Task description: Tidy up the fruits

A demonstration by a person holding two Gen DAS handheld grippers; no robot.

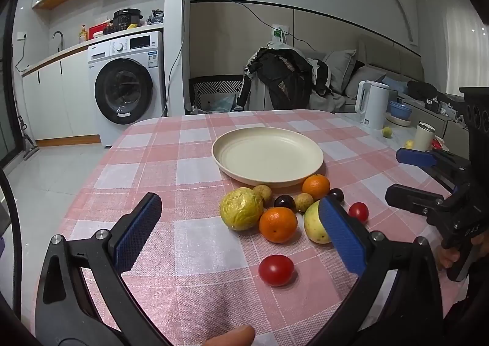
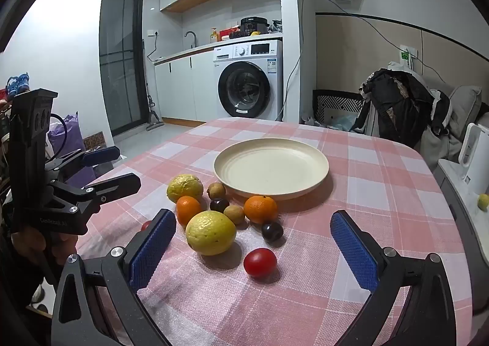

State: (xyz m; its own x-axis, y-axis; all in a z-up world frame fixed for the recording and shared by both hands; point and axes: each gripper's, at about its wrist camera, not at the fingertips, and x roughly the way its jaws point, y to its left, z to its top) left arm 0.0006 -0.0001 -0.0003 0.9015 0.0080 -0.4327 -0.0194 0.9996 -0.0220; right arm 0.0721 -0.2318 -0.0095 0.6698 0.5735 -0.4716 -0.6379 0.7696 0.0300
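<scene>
A woven checked cloth [image 2: 382, 168] lies under a smooth matt plate [image 2: 318, 176], glossy tomatoes [image 2: 259, 262], dimpled oranges [image 2: 260, 208] and a wrinkled yellow fruit [image 1: 240, 208]; the gripper pads [image 2: 152, 249] are ribbed blue rubber on matt black plastic.

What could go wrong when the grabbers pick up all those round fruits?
1. The tomato is soft and could squash if pinched hard.
2. The fruits sit bunched close together, so grabbing one may send neighbours rolling across the table.
3. The left gripper and right gripper both aim at one pile and might bump.
</scene>
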